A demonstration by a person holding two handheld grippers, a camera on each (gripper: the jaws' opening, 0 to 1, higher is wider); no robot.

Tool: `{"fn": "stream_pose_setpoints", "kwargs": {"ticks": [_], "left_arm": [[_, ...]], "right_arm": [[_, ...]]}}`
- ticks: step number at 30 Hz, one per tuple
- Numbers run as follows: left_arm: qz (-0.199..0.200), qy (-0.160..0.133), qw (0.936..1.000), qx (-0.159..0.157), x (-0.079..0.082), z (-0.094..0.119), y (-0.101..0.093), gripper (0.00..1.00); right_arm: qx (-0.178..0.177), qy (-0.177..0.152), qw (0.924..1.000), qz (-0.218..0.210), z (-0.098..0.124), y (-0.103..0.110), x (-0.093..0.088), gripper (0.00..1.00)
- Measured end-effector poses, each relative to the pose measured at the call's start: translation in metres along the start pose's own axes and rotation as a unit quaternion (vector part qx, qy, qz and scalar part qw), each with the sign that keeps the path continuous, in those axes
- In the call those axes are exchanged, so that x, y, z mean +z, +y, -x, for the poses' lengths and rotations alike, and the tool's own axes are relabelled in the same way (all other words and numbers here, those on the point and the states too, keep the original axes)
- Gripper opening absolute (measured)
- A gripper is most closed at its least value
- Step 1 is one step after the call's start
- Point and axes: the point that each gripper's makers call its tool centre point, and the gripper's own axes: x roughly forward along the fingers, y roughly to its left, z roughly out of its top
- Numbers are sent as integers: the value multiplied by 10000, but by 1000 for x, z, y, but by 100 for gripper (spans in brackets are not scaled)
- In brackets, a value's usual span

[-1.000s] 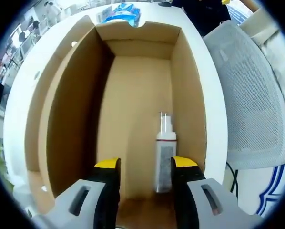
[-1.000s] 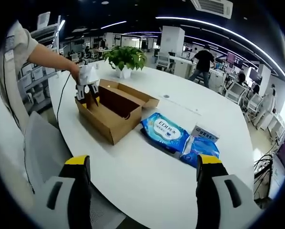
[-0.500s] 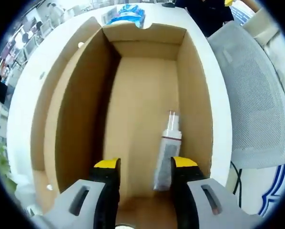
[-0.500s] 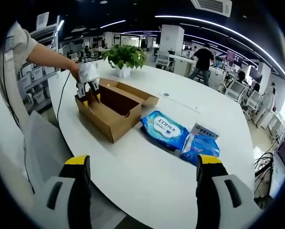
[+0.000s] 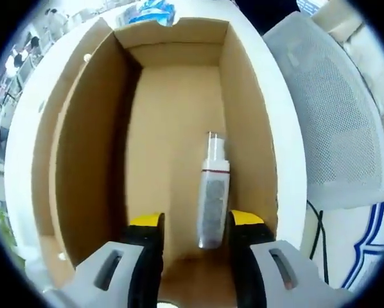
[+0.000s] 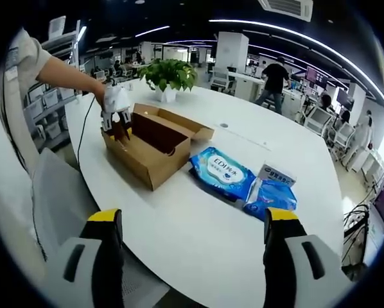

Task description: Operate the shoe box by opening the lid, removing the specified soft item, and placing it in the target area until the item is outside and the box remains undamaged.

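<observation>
Since a second ago the left gripper (image 5: pixel 189 221) has dipped lower into the open shoe box (image 6: pixel 150 144) on the white table (image 6: pixel 198 224), jaws apart and grasping nothing, just short of the spray bottle (image 5: pixel 212 192) lying inside; right gripper (image 6: pixel 189 221) hangs open, empty

One box (image 6: pixel 155 148) sits open on the desk (image 6: pixel 205 224), and one bottle (image 5: pixel 212 192) lies inside it. Two blue packs (image 6: pixel 221 172) (image 6: pixel 272 200) lie beside the box, with one small white carton (image 6: pixel 275 174) next to them. One potted plant (image 6: pixel 168 76) stands behind. Two grippers (image 6: pixel 193 240) (image 6: pixel 117 110) are up. One mesh chair (image 5: pixel 327 109) stands close by.
</observation>
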Motion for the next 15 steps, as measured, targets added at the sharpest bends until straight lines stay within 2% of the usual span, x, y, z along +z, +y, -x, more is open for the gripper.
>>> {"fn": "stream_pose_setpoints", "kwargs": {"ticks": [7, 15], "left_arm": [[-29, -14, 10000, -59, 2, -5, -1, 36], [-32, -59, 9999, -87, 6, -13, -2, 26]], "right_arm": [[-56, 26, 10000, -14, 2, -3, -2, 85], [-92, 15, 9999, -46, 2, -4, -3, 85]]}}
